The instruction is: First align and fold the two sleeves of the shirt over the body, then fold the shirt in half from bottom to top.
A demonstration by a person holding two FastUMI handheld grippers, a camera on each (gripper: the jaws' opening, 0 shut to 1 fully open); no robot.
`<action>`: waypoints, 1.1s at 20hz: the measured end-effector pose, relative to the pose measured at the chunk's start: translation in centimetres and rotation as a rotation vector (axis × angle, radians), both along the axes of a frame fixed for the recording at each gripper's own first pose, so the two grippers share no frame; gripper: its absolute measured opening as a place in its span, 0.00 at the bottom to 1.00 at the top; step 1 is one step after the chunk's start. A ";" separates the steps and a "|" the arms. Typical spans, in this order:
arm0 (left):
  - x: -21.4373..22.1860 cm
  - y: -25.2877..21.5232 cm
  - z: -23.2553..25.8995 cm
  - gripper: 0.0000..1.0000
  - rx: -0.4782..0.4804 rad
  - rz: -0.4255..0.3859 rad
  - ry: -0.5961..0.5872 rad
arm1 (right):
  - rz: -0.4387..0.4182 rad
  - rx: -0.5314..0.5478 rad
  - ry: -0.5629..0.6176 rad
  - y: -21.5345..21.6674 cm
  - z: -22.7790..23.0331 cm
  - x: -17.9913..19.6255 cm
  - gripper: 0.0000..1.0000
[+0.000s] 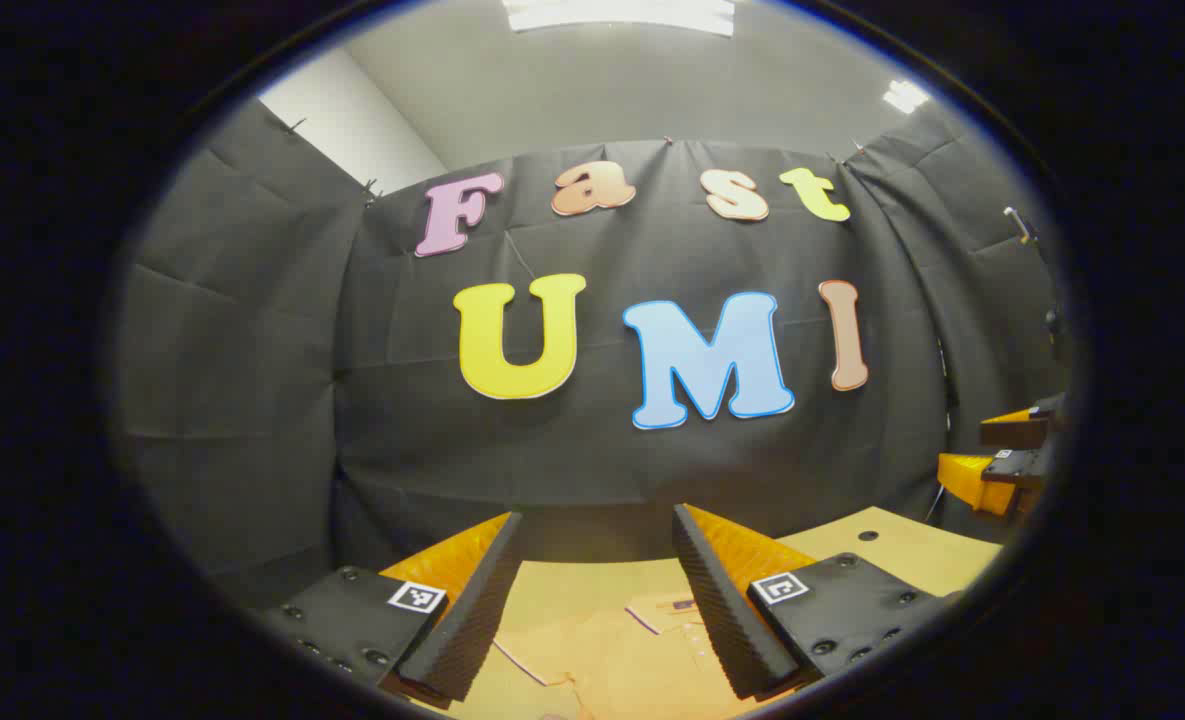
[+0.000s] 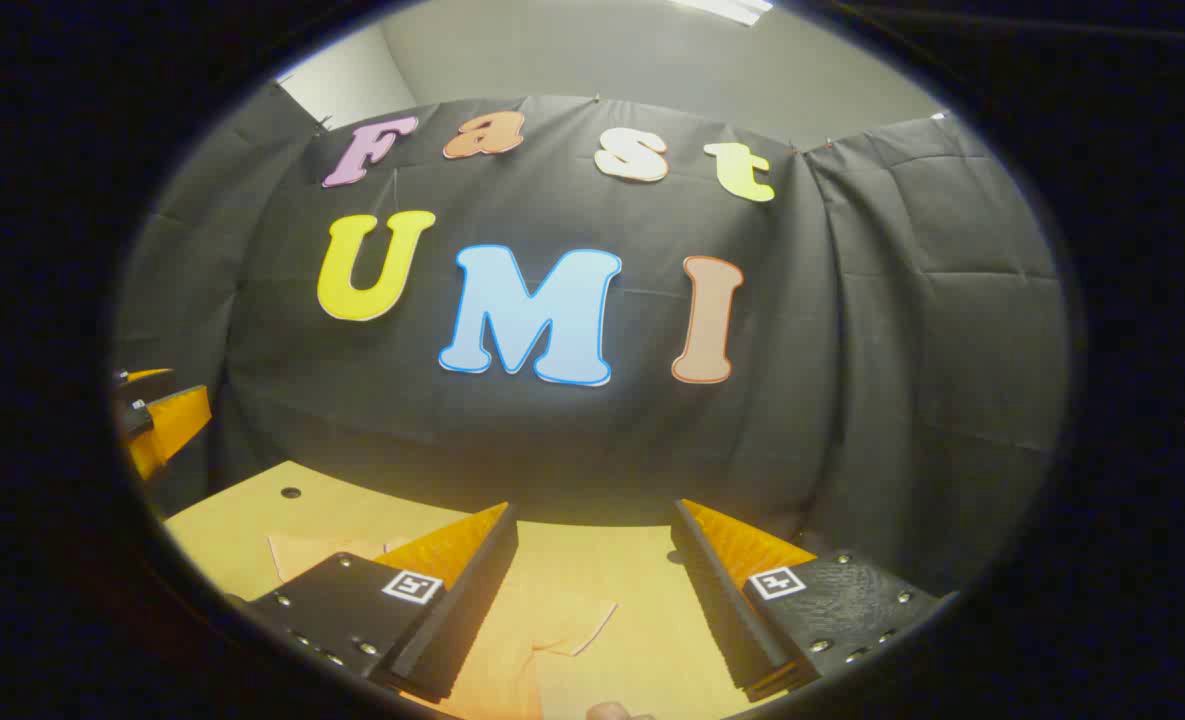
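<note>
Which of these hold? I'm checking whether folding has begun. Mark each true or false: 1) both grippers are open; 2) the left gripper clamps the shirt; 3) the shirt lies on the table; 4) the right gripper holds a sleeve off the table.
1) True: the left gripper and the right gripper both have their fingers spread.
2) False: the shirt lies below the gap, unclamped.
3) True: it rests on the table.
4) False: the sleeve lies flat on the table.
</note>
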State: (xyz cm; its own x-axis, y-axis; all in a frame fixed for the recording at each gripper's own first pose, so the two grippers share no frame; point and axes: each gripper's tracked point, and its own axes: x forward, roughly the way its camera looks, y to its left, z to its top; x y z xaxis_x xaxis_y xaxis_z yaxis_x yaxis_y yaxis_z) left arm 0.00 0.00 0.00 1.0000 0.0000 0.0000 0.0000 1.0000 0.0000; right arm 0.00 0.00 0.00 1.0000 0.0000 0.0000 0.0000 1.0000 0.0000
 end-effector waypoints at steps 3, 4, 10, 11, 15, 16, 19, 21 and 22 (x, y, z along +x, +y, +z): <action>0.4 0.1 -1.1 0.99 -0.017 0.008 0.035 | 0.025 0.003 0.029 0.9 -0.9 0.4 0.96; 0.5 0.0 -1.5 0.99 -0.031 0.006 0.045 | 0.034 -0.002 0.036 1.1 -1.0 0.7 0.96; 0.5 0.8 -3.9 0.99 -0.071 0.039 0.115 | 0.052 -0.029 0.051 0.8 -2.2 2.2 0.96; 0.6 0.9 -4.0 0.99 -0.066 0.045 0.116 | 0.049 -0.032 0.053 0.8 -2.5 2.6 0.94; 0.8 0.9 -4.6 0.99 -0.077 0.048 0.124 | 0.056 -0.009 0.112 0.8 -4.9 3.7 0.96; 0.8 0.9 -4.9 0.99 -0.080 0.046 0.130 | 0.056 0.004 0.136 0.8 -5.7 4.1 0.96; 0.8 0.8 -5.8 0.99 -0.088 0.045 0.150 | 0.049 0.021 0.236 0.5 -9.4 6.1 0.96; 0.8 0.8 -5.8 0.99 -0.098 0.056 0.145 | 0.047 0.030 0.289 0.4 -11.7 7.5 0.96; 0.6 1.0 -5.8 0.99 -0.104 0.063 0.144 | 0.045 0.032 0.321 0.2 -13.0 8.3 0.96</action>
